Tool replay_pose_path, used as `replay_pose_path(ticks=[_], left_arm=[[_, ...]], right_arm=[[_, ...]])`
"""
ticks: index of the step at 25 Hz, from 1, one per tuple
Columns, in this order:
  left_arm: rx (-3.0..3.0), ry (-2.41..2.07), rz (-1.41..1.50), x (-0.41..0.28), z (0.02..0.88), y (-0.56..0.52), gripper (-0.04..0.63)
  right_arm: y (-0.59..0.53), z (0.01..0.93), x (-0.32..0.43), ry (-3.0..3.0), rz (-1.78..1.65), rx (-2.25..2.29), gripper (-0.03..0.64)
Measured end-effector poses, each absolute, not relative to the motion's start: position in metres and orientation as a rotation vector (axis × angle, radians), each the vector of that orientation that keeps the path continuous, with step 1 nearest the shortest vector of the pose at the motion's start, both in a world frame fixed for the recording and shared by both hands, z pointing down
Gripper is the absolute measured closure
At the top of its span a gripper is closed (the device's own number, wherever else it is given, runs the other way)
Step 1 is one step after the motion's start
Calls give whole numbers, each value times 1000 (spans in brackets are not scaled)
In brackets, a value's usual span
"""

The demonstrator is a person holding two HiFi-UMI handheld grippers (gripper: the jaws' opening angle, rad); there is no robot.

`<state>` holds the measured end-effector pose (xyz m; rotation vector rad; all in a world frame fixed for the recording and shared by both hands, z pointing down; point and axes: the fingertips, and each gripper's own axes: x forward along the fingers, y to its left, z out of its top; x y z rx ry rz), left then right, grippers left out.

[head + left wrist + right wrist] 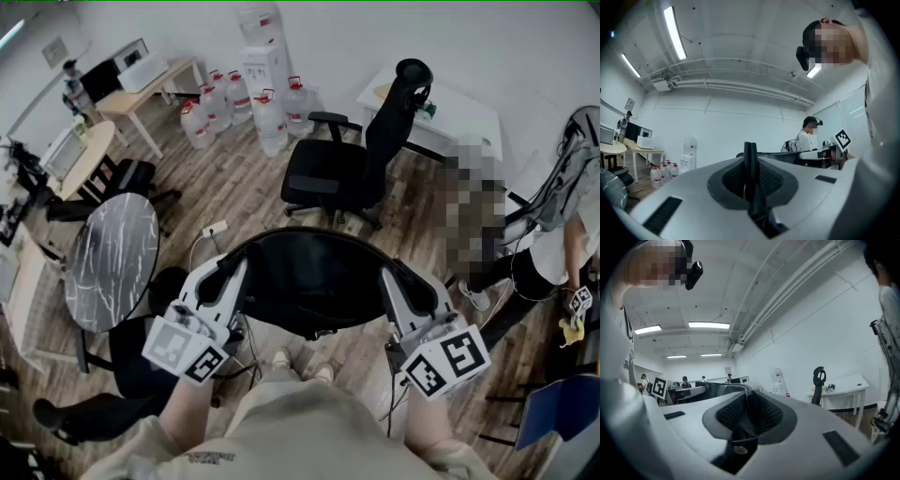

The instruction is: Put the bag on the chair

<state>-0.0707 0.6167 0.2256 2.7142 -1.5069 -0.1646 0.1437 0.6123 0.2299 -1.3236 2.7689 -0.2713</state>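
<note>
Wood flooring (234, 187) runs under an office room. Lowest in the frame, the left tongs (234, 270) and the right tongs (389, 277) are each pinched shut on the rim of the black bag (314, 277), which is held up between them at frame centre, off the floor. Toward the upper centre, the black chair (323, 173) stands well apart, its seat bare. The lift is judged done; carrying over and setting down remain.

How many of each thing in the room
One black bag (314, 281), two grippers (the left gripper (236, 272) and the right gripper (389, 277)), three black office chairs (328, 173), five water jugs (270, 117) with red caps, one white water dispenser (264, 56), one round marble table (112, 253).
</note>
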Motion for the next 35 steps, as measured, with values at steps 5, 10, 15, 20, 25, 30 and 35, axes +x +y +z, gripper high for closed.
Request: replay_pose_path(ticks=[5, 10, 15, 20, 25, 30, 35], left_arm=[[2735, -1534, -146, -66, 219, 612, 549], [2749, -1543, -124, -66, 221, 613, 549], [2782, -1568, -87, -64, 220, 617, 551], [2770, -1587, -80, -67, 227, 619, 551], [2768, -1579, -63, -70, 235, 615, 551], [2765, -1568, -69, -82, 243, 599, 551], [2760, -1560, -80, -92, 249, 566, 551]], right_arm=[[608, 225, 146, 2767, -206, -1382, 532], [609, 226, 144, 2779, -127, -1450, 532], [612, 225, 142, 2794, -69, -1468, 534], [616, 230, 139, 2806, -88, -1457, 534], [611, 236, 134, 2828, -57, -1498, 534], [595, 243, 123, 2835, -86, -1502, 534], [563, 249, 113, 2840, -110, -1512, 534]])
